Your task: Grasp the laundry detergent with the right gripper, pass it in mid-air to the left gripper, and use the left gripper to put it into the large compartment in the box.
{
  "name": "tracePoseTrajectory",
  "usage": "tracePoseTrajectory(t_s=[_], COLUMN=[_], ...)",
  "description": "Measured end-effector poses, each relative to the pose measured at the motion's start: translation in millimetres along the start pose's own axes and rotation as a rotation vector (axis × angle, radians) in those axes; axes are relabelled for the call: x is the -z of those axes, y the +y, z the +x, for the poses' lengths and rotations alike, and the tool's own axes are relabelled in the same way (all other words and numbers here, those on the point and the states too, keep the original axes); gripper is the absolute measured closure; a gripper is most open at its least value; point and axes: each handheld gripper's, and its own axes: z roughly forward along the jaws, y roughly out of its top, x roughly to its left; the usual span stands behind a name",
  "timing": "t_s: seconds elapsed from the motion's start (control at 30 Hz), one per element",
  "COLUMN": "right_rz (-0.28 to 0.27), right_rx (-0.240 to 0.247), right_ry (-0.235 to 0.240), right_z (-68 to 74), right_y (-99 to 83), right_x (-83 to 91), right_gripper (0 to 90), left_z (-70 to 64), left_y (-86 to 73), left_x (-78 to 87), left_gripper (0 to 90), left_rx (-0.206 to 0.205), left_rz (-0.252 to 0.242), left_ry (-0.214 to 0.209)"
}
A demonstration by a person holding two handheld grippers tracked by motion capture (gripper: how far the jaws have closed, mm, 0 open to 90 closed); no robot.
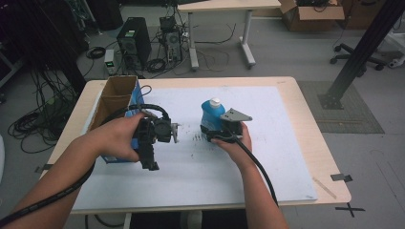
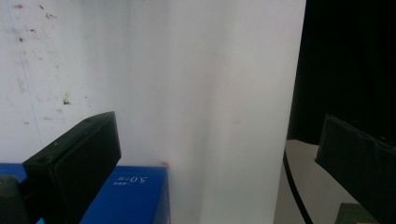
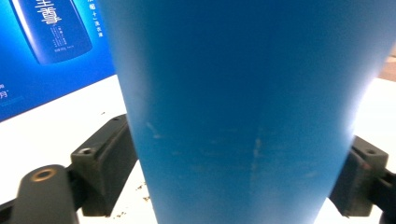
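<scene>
A blue bottle (image 1: 212,113) with a white cap stands upright on the white mat (image 1: 277,143) near the table's middle. My right gripper (image 1: 215,134) is shut on its lower part. In the right gripper view the bottle's blue wall (image 3: 243,93) sits between the two black jaws, which press on both sides of it. My left gripper (image 1: 149,162) is held just right of an open blue cardboard box (image 1: 117,95), jaws pointing toward the table's near edge. In the left gripper view it (image 2: 217,135) stands wide open over bare mat, with a corner of the box (image 2: 135,196) below its left jaw.
The box stands at the table's left edge, its printed blue side (image 3: 46,46) behind the bottle in the right gripper view. Cables trail from both grippers toward the person. Beyond the table are computer towers (image 1: 134,42), floor cables and a second desk (image 1: 224,5).
</scene>
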Motion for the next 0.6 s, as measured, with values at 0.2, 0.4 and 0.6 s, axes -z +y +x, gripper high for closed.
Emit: tracePoseTrajectory(t_s=[0.2, 0.4, 0.6], right_rz=[0.003, 0.023, 0.027], right_rx=[0.0, 0.005, 0.012], right_ry=[-0.007, -0.012, -0.011], right_z=[0.1, 1.2, 1.9], right_y=[0.3, -1.7, -2.3], right_x=[-0.2, -1.3, -1.8], right_gripper=[21.0, 24.6, 33.0], left_z=[-0.2, -0.6, -0.4], left_y=[-1.4, -2.3, -2.5], left_x=[-1.7, -1.7, -0.6], left_gripper=[0.2, 0.2, 0.2], left_rx=[-0.001, 0.003, 0.001], left_rz=[0.0, -0.003, -0.003], left_ry=[-0.004, -0.004, -0.001])
